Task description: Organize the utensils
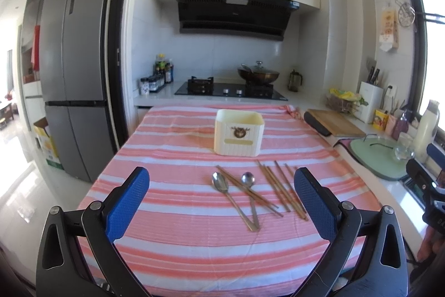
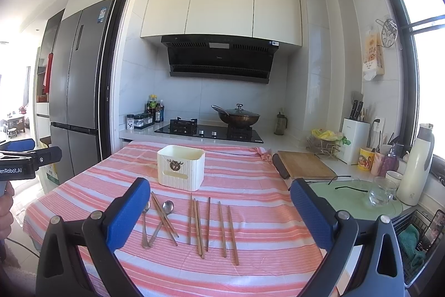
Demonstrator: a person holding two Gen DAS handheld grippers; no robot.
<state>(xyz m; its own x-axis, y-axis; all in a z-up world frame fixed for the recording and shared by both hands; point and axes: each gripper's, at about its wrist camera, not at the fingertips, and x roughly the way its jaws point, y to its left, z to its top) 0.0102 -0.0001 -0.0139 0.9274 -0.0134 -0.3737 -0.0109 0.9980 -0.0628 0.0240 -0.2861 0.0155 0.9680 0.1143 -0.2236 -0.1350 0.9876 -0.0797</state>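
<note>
Both wrist cameras look from the near table edge toward the far stove (image 1: 230, 89), a little downward. The right view sits farther right and higher. They share the striped tablecloth (image 2: 250, 185) and cream holder (image 1: 238, 135)

Striped tablecloth (image 1: 194, 227), lidded wok (image 1: 258, 74), cutting board (image 2: 306, 164)

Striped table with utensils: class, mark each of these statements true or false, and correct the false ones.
1. Both spoons lie on the striped cloth. True.
2. The cream holder already has chopsticks in it. False: no utensil sticks out of it; the chopsticks lie on the cloth.
3. The left gripper holds a spoon. False: it is open and holds nothing.
4. The right gripper is open. True.
5. A lidded wok sits on the stove. True.
</note>
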